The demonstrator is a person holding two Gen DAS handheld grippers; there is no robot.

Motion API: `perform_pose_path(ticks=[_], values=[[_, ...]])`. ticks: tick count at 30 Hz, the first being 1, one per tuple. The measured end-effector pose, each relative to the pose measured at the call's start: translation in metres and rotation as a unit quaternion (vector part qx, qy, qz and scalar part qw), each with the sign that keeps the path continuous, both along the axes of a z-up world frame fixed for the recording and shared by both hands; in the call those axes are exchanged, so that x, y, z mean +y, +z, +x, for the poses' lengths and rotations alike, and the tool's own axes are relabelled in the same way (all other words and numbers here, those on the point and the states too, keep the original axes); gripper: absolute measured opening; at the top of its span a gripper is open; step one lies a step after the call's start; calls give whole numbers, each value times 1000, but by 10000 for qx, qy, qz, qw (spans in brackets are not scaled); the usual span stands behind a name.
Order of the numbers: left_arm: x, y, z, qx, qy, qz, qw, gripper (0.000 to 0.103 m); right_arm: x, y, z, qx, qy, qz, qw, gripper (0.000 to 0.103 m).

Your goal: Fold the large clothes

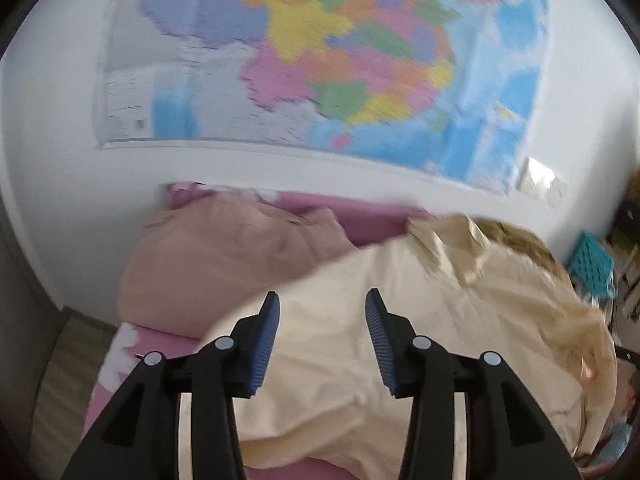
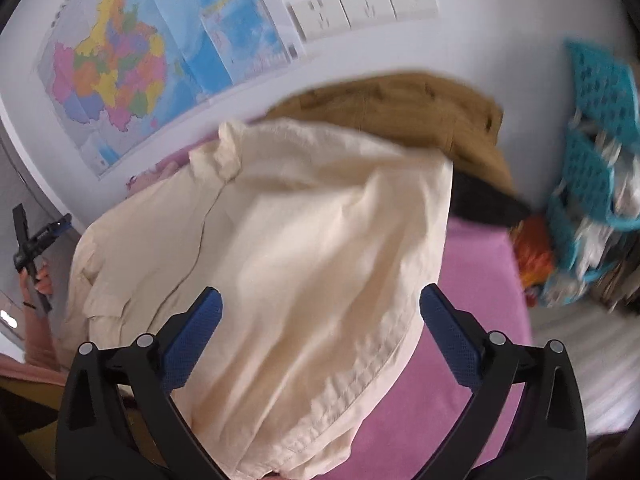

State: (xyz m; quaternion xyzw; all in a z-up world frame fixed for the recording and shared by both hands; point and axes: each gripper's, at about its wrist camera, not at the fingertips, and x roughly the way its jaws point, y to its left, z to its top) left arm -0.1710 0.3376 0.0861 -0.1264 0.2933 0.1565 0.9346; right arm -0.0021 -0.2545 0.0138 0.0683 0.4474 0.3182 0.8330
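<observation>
A cream garment lies spread on a pink-covered bed, running from the middle of the right wrist view out toward 10 o'clock. The right gripper hangs over it with fingers spread wide, grasping nothing. The left gripper has its fingers parted over the same cloth, nothing between them. A pink pillow sits at 11 o'clock, a brown garment at 1 o'clock, a map at 12 on the wall
</observation>
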Motion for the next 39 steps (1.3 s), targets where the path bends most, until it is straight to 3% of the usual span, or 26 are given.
perform_pose_path(ticks=[1,2,3,5,7,11,14,17,19,20,21,23,26,27,29,32,34,35,36,39], values=[[-8,-4,9,58,-137,-27,9999,42,1,-7,3,150,64,90,9998,97],[-19,-10,22,146,-346,-124,9992,42,2,-13,7,268,202,217,9992,84],[-26,-15,29,221,-484,-170,9984,42,4,-16,9,315,329,228,9987,55],[-44,-26,47,384,-740,-194,9963,42,5,-8,11,162,396,38,9991,22],[-63,-34,68,502,-1086,-225,9926,42,-2,15,13,-231,319,-155,9991,15],[-107,-43,100,599,-1792,-190,9818,42,-25,72,23,-1168,262,-805,9895,11],[-153,-50,126,753,-2371,29,9686,43,-34,84,38,-1853,-90,-1963,9628,1],[-183,-64,147,1007,-2722,164,9568,45,-58,60,71,-1230,-344,-2172,9677,7],[-202,-78,164,1299,-2874,323,9484,45,-64,42,82,-849,-531,-2077,9731,20],[-208,-81,170,1380,-2923,361,9456,45,-62,39,81,-817,-495,-1982,9755,35],[-215,-85,178,1463,-2965,426,9428,45,-53,37,79,-910,-372,-1884,9772,44],[-221,-84,190,1503,-3037,466,9397,44,-30,38,75,-1117,-107,-1806,9771,48],[-230,-75,211,1428,-3066,598,9392,44,12,37,76,-1345,317,-1907,9719,52],[-235,-72,217,1377,-3063,689,9394,45,24,35,77,-1361,468,-1970,9698,65],[-242,-66,227,1303,-3093,778,9388,45,50,28,84,-1454,719,-2453,9558,80],[-254,-66,245,1253,-3162,835,9367,45,80,-2,101,-1370,1027,-3292,9286,74],[-259,-70,257,1338,-3189,838,9345,45,87,-21,115,-1036,1252,-3534,9212,56],[-261,-71,261,1367,-3206,838,9335,45,87,-27,122,-884,1346,-3579,9197,28],[-265,-74,267,1417,-3251,842,9312,45,86,-26,126,-815,1325,-3562,9214,13],[-270,-77,280,1446,-3304,913,9282,45,79,7,128,-1057,1206,-3230,9327,4]])
